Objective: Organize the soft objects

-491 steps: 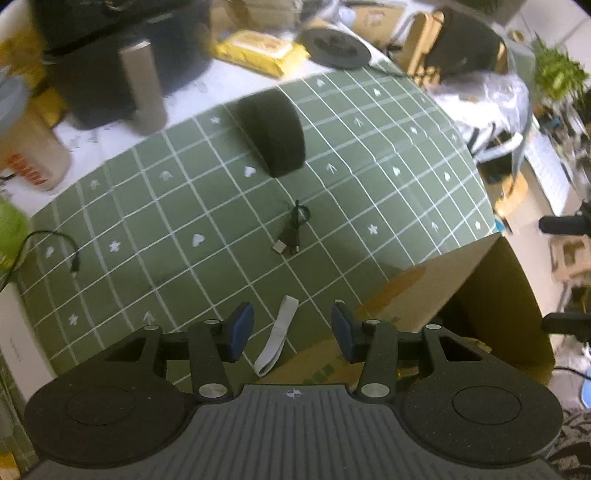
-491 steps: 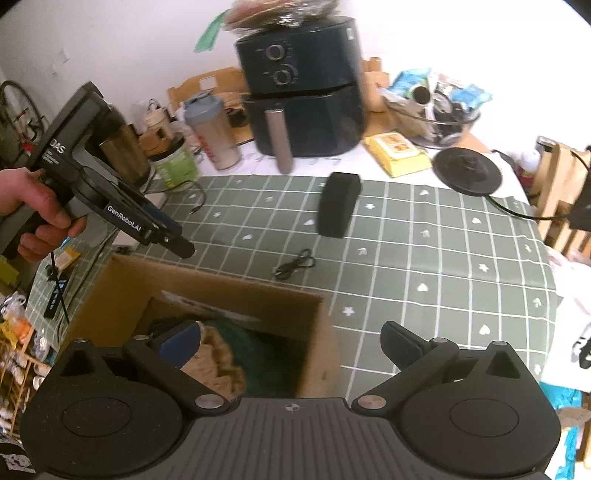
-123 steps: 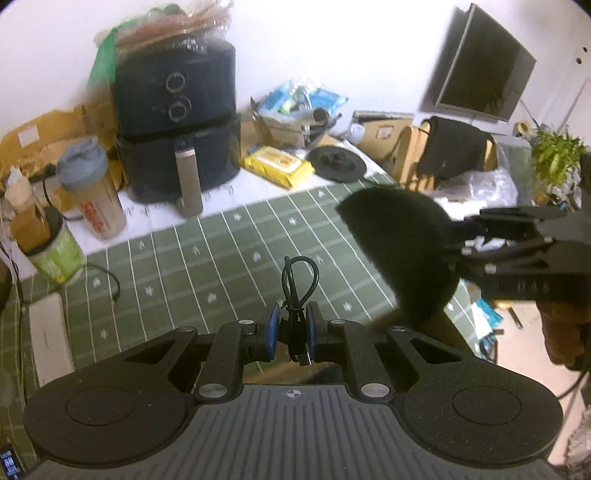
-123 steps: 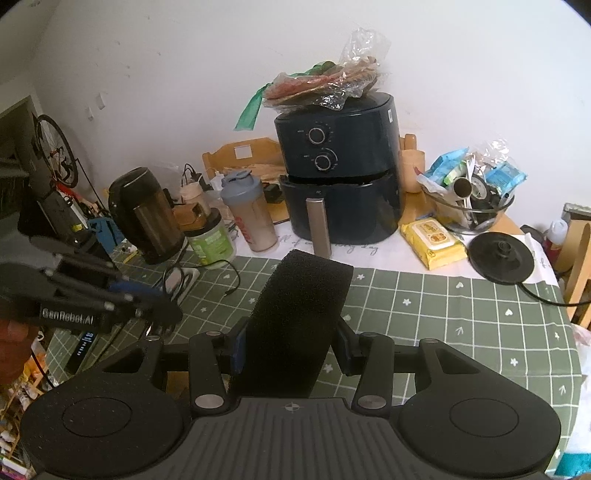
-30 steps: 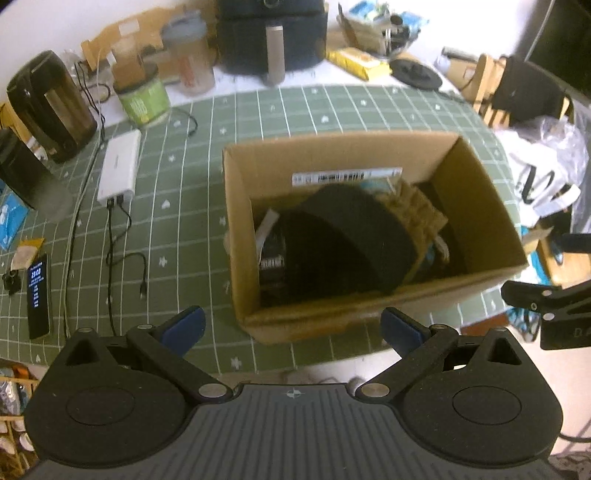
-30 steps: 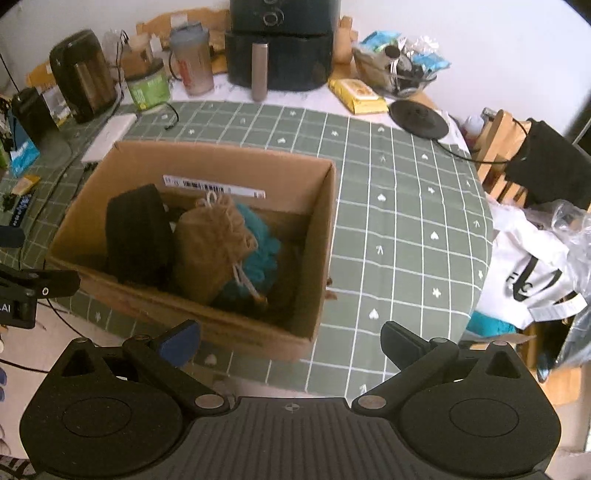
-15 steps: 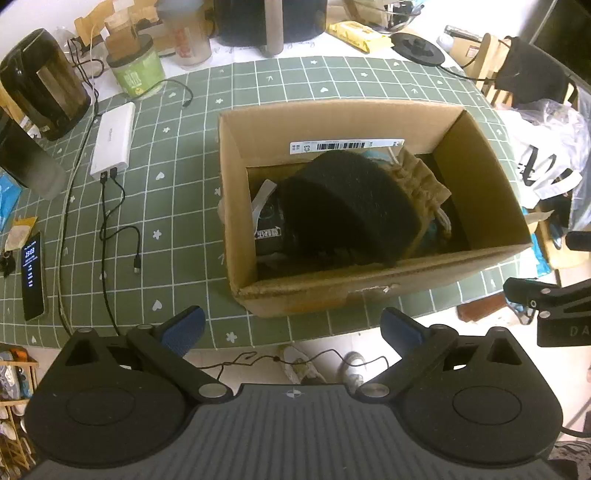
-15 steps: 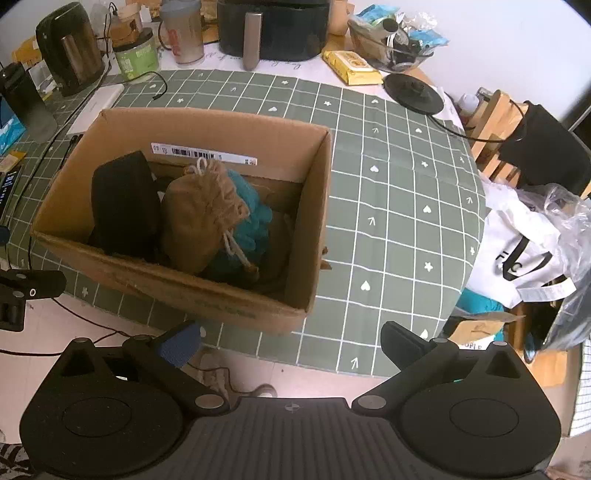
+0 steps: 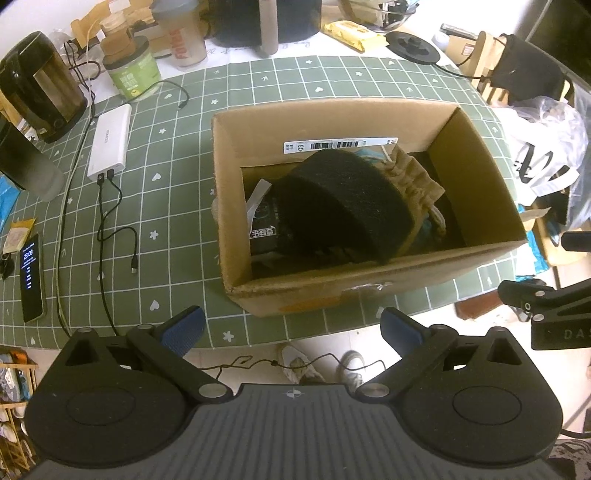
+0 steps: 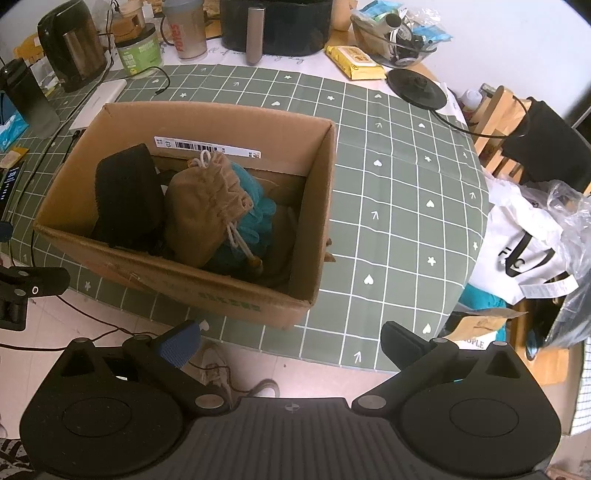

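Observation:
A cardboard box [image 9: 388,280] [image 10: 236,291] stands on the green gridded tablecloth [image 9: 177,177] [image 10: 391,177] near the table's front edge. Inside lie a black foam pad [image 9: 347,199] [image 10: 125,192], a tan drawstring pouch [image 9: 413,177] [image 10: 203,210], a teal soft item [image 10: 255,214] and a dark packet [image 9: 266,225]. My left gripper [image 9: 291,326] is open and empty, held high in front of the box. My right gripper [image 10: 290,341] is open and empty too, off the box's front right corner. The other gripper's body shows at each view's edge.
Along the back stand an air fryer [image 10: 277,26], a shaker bottle [image 10: 186,29], a green jar [image 10: 142,51] and a kettle [image 10: 74,48]. A white power bank [image 9: 110,142] with cables and a phone [image 9: 31,277] lie left of the box. Bags [image 10: 528,229] and a chair sit right; feet on the floor below.
Both grippers have pulled back and risen a little from the box; the view now takes in the floor and feet below the table's edge. The box's contents have not moved.

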`<state>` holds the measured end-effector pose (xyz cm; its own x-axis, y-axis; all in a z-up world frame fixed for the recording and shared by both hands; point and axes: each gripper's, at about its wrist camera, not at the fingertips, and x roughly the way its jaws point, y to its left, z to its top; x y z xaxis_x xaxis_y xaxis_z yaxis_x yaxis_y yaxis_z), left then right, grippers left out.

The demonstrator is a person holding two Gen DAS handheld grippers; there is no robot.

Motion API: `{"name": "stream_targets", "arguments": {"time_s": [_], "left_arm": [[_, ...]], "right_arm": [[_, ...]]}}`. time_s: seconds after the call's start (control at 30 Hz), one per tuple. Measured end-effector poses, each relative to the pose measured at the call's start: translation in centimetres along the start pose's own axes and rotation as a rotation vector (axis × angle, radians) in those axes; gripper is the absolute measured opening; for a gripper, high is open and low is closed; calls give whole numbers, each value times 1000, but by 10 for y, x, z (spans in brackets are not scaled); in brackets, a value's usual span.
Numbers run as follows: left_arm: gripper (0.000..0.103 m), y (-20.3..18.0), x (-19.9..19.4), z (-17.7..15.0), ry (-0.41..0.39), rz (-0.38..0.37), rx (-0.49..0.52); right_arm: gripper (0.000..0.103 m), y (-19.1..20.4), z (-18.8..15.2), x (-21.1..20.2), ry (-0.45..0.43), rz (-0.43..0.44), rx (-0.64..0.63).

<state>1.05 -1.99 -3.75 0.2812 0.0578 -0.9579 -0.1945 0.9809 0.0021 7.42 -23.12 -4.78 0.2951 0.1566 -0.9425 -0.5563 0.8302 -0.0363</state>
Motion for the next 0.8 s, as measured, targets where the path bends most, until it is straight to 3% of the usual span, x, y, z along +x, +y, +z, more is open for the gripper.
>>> {"name": "stream_targets", "arguments": {"time_s": [0.8], "left_arm": [[103,1,-1,-1,-1,1,-4]], "right_arm": [[103,0,0,-1,0,5,5]]}}
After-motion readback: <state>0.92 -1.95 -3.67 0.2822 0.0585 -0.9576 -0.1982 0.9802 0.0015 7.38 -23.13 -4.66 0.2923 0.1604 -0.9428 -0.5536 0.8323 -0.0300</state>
